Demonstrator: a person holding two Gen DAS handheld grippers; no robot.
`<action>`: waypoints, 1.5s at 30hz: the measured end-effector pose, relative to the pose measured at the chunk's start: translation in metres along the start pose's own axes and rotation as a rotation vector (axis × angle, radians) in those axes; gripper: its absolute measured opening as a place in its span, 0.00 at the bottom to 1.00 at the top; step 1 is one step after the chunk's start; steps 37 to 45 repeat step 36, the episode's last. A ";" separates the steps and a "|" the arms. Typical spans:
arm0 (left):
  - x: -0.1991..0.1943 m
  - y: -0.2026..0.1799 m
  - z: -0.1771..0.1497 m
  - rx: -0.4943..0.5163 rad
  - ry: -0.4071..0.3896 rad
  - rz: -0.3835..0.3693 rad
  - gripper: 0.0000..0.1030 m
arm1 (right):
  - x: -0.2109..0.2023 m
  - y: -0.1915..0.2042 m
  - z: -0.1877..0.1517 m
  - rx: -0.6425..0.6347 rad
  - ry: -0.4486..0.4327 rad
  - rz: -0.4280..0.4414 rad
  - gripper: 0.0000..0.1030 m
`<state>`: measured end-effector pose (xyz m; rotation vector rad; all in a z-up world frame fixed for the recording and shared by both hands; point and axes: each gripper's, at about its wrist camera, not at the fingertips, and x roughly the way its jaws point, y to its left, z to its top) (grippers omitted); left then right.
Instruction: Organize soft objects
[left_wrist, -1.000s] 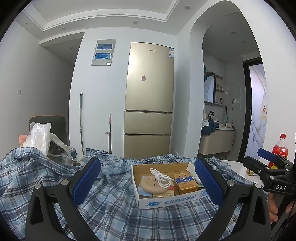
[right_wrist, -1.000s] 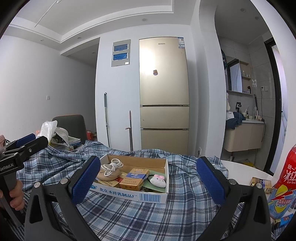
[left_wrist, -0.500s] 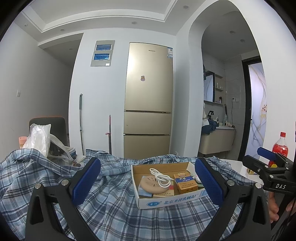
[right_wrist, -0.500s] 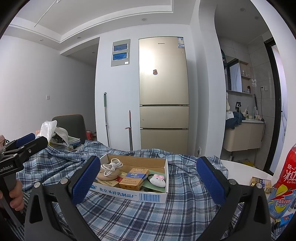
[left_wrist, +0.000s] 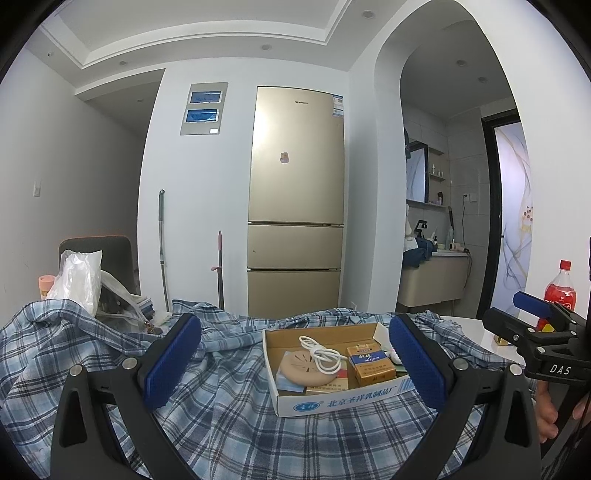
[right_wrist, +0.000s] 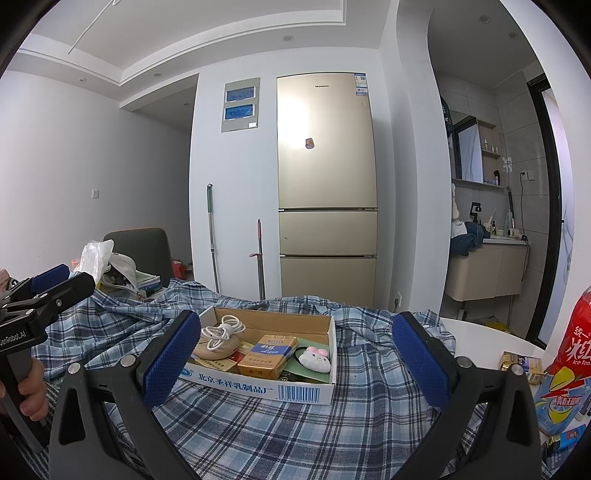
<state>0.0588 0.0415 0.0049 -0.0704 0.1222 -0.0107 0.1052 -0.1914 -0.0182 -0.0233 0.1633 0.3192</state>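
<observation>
Plaid shirt (left_wrist: 229, 417), box (right_wrist: 258, 384) reading 北京圣祥乳制品厂

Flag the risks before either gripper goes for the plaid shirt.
1. The cardboard box sits on the plaid shirt; pulling the cloth would likely drag or tip it, spilling the white cable and plush toy.
2. The red bottle stands at the shirt's right edge; a sweep by the open right gripper could topple it.
3. The open left gripper could snag loose folds.
</observation>
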 end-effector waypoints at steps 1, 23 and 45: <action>0.000 0.000 0.000 0.001 -0.001 0.000 1.00 | 0.000 0.000 0.000 0.001 -0.001 0.000 1.00; 0.000 0.005 0.000 0.018 -0.007 -0.003 1.00 | 0.000 0.000 0.001 0.000 0.000 0.000 1.00; 0.001 0.006 -0.001 0.013 0.005 -0.005 1.00 | 0.000 0.000 0.001 0.001 0.001 0.000 1.00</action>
